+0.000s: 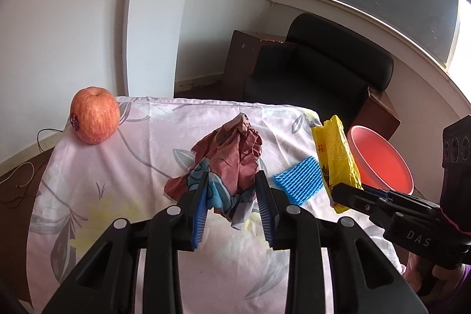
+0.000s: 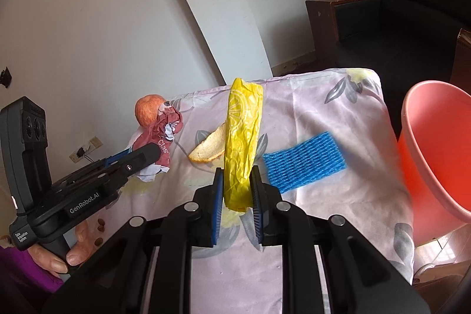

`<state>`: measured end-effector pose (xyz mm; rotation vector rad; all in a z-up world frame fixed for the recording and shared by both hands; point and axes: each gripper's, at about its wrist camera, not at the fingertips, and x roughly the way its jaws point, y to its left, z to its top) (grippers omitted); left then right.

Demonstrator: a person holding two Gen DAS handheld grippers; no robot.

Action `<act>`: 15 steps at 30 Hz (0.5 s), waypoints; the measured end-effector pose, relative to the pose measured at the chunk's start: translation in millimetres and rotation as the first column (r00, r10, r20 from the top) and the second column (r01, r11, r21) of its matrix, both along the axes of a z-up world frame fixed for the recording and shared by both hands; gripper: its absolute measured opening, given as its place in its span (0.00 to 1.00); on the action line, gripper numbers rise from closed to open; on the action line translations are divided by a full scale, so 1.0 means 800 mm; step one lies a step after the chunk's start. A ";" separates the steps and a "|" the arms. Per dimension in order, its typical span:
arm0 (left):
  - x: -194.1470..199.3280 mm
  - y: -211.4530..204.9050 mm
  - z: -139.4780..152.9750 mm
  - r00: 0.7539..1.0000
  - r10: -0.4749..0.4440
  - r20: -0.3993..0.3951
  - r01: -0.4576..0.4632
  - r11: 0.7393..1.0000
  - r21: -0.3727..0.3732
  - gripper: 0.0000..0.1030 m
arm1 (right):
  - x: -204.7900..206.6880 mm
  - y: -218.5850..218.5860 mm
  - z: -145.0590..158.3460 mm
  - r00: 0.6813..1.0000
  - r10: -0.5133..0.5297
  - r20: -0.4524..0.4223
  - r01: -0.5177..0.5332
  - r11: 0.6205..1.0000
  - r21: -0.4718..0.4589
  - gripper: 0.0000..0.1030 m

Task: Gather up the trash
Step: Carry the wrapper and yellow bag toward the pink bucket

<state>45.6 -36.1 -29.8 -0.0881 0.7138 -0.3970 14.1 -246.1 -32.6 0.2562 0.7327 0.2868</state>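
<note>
Trash sits in both sets of jaws at once. A crumpled maroon-and-blue wrapper [image 1: 232,164] is pinched between the blue pads of the left gripper [image 1: 232,190], its bulk standing up ahead of the fingertips and a pale corner hanging below them. A yellow plastic bag [image 2: 242,143] is clamped between the pads of the right gripper [image 2: 237,183], rising tall in front of the jaws with a short end trailing beneath.

Just to the right of the right jaws, a blue foam fruit net [image 2: 304,162] lies flat on the floral tablecloth [image 2: 338,196]. Left of those jaws, partly behind the bag, a slice of bread [image 2: 207,150] rests on the cloth. Further right, past the table edge, stands a pink plastic bin [image 2: 435,155]. Far ahead and left of the left jaws, an apple [image 1: 94,115] sits at the cloth's corner.
</note>
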 end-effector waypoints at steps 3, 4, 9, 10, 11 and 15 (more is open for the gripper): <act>-0.002 -0.016 0.005 1.000 -0.014 0.009 0.013 1.000 0.006 0.29 | -0.003 -0.014 0.002 1.000 -0.023 0.009 0.023 1.000 0.009 0.18; -0.001 -0.020 0.006 1.000 -0.018 0.011 0.018 1.000 0.008 0.29 | -0.003 -0.019 0.003 0.999 -0.031 0.012 0.031 0.999 0.014 0.18; -0.001 -0.045 0.010 0.999 -0.046 0.016 0.046 0.999 0.025 0.29 | -0.010 -0.045 0.005 0.997 -0.073 0.027 0.072 0.997 0.030 0.18; -0.001 -0.051 0.011 0.999 -0.051 0.015 0.051 0.998 0.030 0.29 | -0.012 -0.050 0.005 0.996 -0.082 0.030 0.081 0.996 0.034 0.18; 0.000 -0.055 0.011 0.998 -0.056 0.015 0.056 0.998 0.034 0.29 | -0.014 -0.052 0.006 0.995 -0.090 0.031 0.089 0.995 0.037 0.18; 0.002 -0.075 0.014 0.997 -0.078 0.017 0.077 0.996 0.047 0.29 | -0.018 -0.074 0.006 0.992 -0.123 0.037 0.121 0.991 0.049 0.18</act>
